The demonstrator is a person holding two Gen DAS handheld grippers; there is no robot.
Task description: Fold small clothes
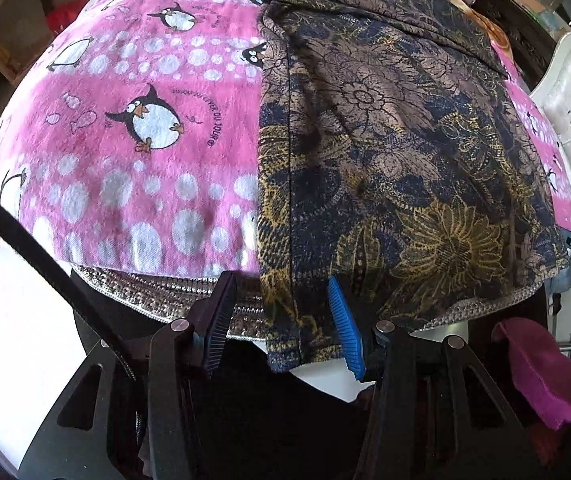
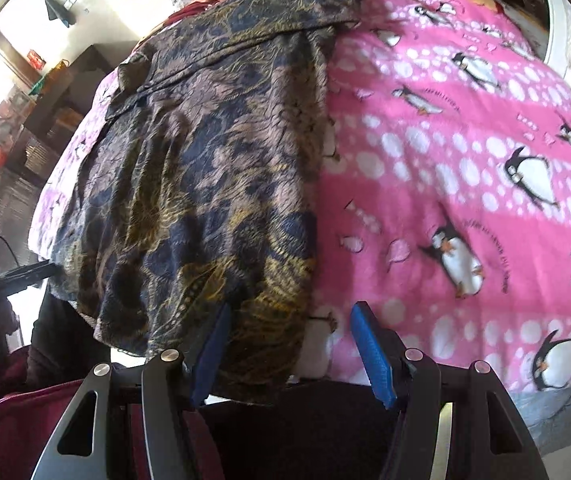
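1. Both tongs apart: left gripper point(image 1: 281, 320) and right gripper point(image 2: 291, 350) each around a near corner of the flowered garment point(image 1: 385, 152), not pinching.
2. Garment spread flat on the pink penguin blanket point(image 1: 125, 120), hem hanging over the near edge.
3. Looks barely folded yet; most folding left.
4. Plenty of open blanket on both sides.

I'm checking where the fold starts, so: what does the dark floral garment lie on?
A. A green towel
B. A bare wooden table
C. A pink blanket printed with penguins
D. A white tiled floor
C: the dark floral garment is spread over the pink penguin blanket, which shows on both sides of it; the right wrist view shows the same.
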